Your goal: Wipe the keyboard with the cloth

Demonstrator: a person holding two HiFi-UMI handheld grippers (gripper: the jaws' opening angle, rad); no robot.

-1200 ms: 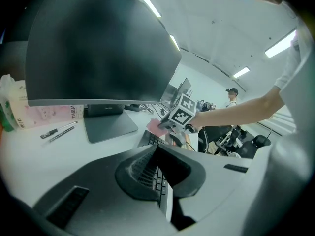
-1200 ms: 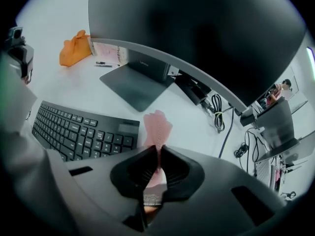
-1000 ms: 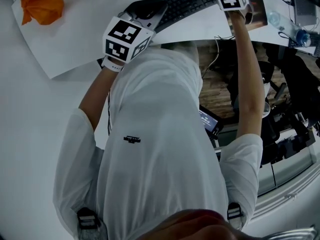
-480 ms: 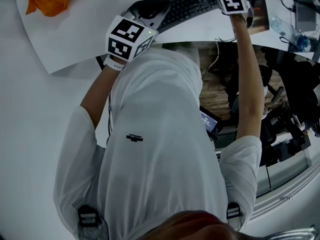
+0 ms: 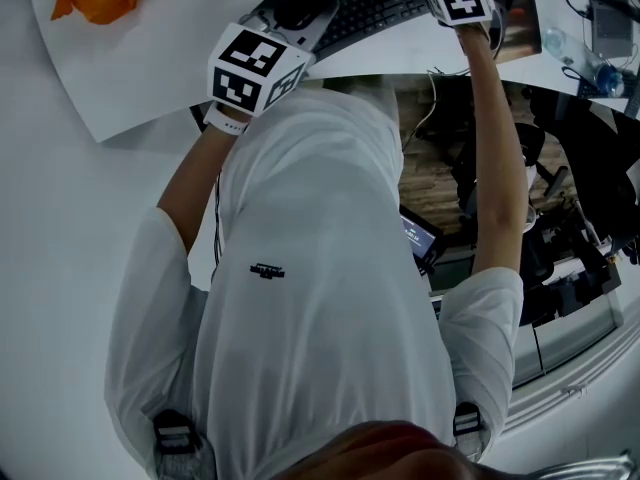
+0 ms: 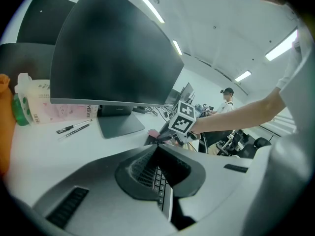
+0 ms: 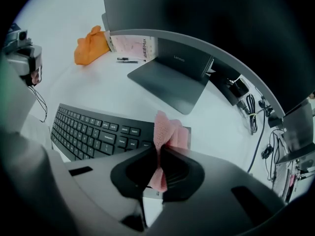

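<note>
Pink cloth (image 7: pixel 165 129) stands pinched in the right claw (image 7: pixel 158 151). It looks soft, light and floppy (best held by a bunched fold, as here), at the right end of the keyboard (image 7: pixel 93 132) on the white counter (image 7: pixel 98 90). Farther along, the left claw (image 6: pixel 155 149) has its jaws together and empty over the keyboard's left end.

Left hand-held gripper (image 6: pixel 157 149) closed, right hand-held gripper (image 7: pixel 158 152) clamped

Lenovo — on monitor stand (image 7: pixel 170 80), rest unreadable
</note>
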